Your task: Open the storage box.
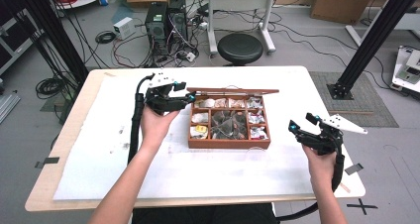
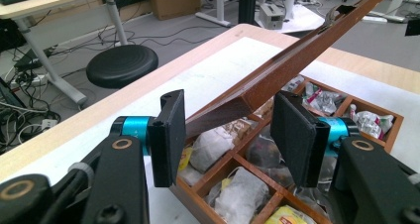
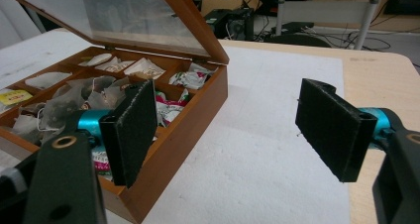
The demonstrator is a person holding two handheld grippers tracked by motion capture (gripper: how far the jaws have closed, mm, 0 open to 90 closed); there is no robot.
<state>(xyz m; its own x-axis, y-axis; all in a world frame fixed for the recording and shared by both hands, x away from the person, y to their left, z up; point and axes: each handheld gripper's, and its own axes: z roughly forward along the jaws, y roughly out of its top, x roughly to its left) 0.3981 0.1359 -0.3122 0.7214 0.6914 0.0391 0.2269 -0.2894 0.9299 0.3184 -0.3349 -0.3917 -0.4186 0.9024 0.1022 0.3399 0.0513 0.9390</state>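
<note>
1. High view is showing a table (image 1: 69, 135) carrying a white mat (image 1: 148, 169), with a wooden box (image 1: 229, 122) sitting near the middle of that mat.
2. Behind the table, beyond the box, a black stool (image 1: 240, 48) is standing on the floor among cables and computer towers (image 1: 166, 21).
3. The box is standing open, its compartments holding wrapped tea bags (image 1: 228, 125), and its glazed lid (image 1: 233, 91) is rising from the far edge of the box.
4. The left claw (image 1: 187, 98) is hovering at the box's far left corner, held up in the person's left hand (image 1: 157, 122).
5. In the left gripper view that left claw (image 2: 228, 132) is standing open with the lid's wooden corner (image 2: 247, 97) lying between the jaws, neither pad clearly touching it.
6. The right claw (image 1: 296, 131) is hovering to the right of the box, apart from it, gripped by the right hand (image 1: 321, 162).
7. In the right gripper view the right claw (image 3: 228, 130) is standing wide open and holding nothing, with the box's near corner (image 3: 198, 110) just beside its left-hand pad.
</note>
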